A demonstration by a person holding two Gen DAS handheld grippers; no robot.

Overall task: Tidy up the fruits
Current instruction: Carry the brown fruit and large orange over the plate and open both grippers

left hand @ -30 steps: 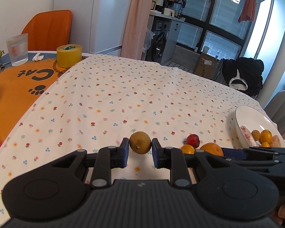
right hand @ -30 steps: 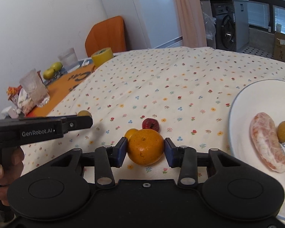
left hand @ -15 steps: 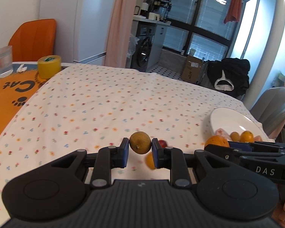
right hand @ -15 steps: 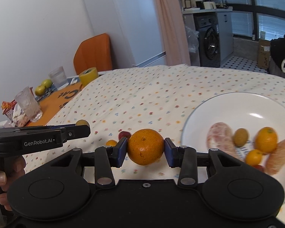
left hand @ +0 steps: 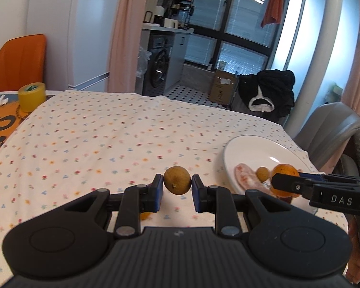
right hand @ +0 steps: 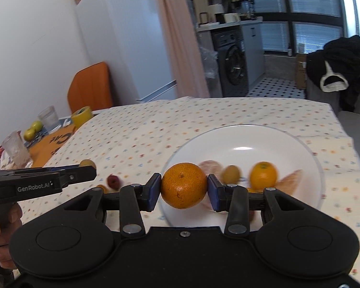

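I note my left tongs [left hand: 177, 187] clamp a brown fruit [left hand: 177, 180] beside the white plate [right hand: 307, 148], my right tongs [right hand: 183, 190] clamp an orange [right hand: 183, 185] over its near rim

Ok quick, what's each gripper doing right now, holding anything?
Left gripper: shut on the small brown fruit.
Right gripper: shut on the orange, above the white plate.

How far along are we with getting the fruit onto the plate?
Done: several fruits already lie on the white plate. In hand: the right hand-held gripper holds an orange at the plate's near rim; the left hand-held gripper holds a brownish-yellow fruit over the cloth. Left: a red fruit and a small orange one on the tablecloth.
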